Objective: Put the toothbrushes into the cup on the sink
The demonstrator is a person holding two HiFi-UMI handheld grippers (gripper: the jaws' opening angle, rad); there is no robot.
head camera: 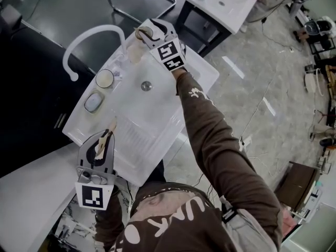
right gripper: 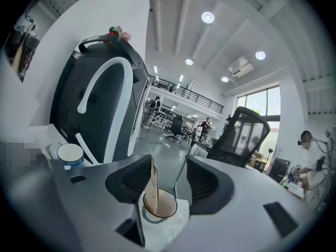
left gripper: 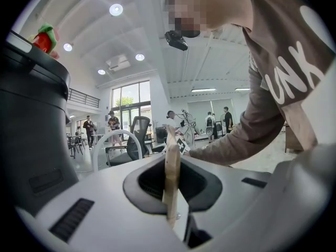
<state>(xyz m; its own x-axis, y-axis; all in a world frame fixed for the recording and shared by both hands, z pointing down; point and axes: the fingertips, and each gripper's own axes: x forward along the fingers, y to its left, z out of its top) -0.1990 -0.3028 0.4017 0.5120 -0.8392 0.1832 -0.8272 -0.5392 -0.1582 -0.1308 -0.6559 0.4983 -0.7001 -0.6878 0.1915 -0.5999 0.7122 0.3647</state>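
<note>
My right gripper (head camera: 144, 34) hangs over the back of the white sink (head camera: 157, 114), beside the faucet. Its jaws stand open on either side of a brown-rimmed cup (right gripper: 160, 207). A pale toothbrush (right gripper: 153, 185) stands in that cup, leaning left, and neither pad touches it. In the head view the cup (head camera: 135, 51) shows just below the jaws. My left gripper (head camera: 105, 137) is at the sink's near left rim, shut on a wooden toothbrush (left gripper: 171, 172) that sticks up between the jaws (head camera: 111, 126).
A white arched faucet (head camera: 89, 41) rises at the sink's back left. A white mug (head camera: 105, 79) and a soap dish (head camera: 93, 102) sit on the left ledge. The drain (head camera: 146, 86) lies mid-basin. A black counter (head camera: 31, 88) borders the left side.
</note>
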